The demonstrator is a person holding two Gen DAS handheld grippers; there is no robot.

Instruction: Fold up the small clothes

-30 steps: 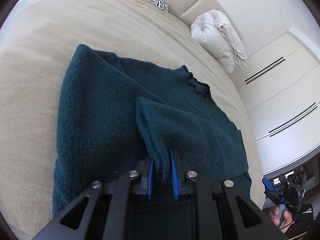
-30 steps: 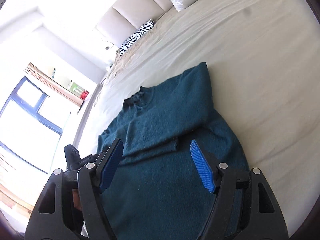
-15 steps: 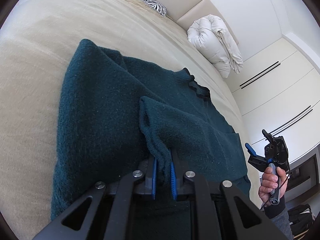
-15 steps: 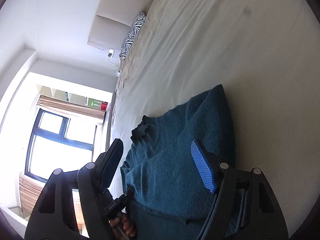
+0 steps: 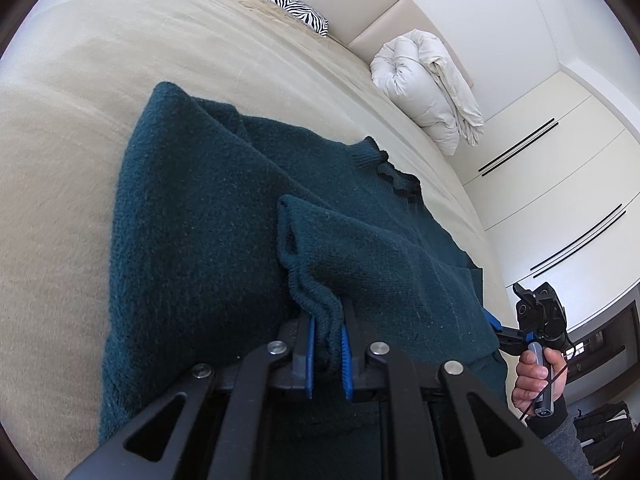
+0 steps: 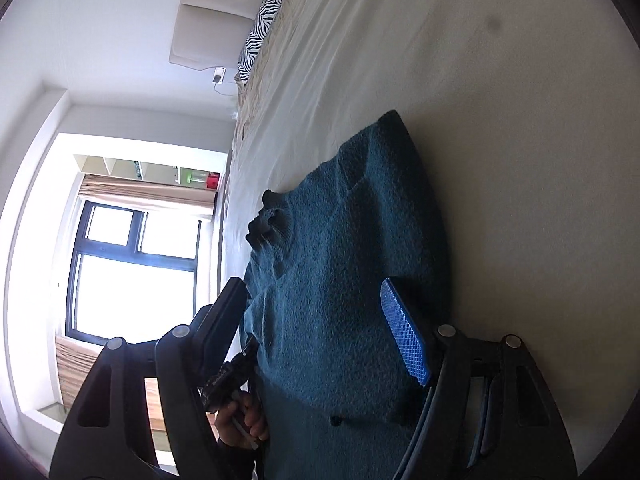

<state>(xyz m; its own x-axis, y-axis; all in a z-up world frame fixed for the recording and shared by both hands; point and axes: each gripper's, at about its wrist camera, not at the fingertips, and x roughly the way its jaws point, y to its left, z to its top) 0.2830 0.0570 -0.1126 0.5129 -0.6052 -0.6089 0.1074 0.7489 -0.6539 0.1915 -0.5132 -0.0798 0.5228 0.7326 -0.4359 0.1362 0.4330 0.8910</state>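
A dark teal knit sweater [image 5: 192, 248] lies on the beige bed, its collar [image 5: 396, 176] toward the headboard. My left gripper [image 5: 327, 354] is shut on the ribbed cuff of a sleeve [image 5: 316, 300] that is folded over the sweater's body. My right gripper [image 6: 316, 320] is open and empty, rolled on its side, with the sweater [image 6: 340, 272] between its spread fingers at the garment's right side. It also shows in the left wrist view [image 5: 536, 320], held in a hand at the sweater's lower right edge.
The bed sheet [image 5: 80, 80] spreads wide to the left and behind the sweater. A zebra-print pillow [image 5: 288, 0] and a rolled white duvet [image 5: 424, 84] lie by the headboard. White wardrobe doors [image 5: 560, 184] stand to the right. A window [image 6: 132, 276] is on the far side.
The right gripper has rolled onto its side and dropped low toward the sweater's right edge. The left gripper has held the sleeve cuff, shifting only slightly.
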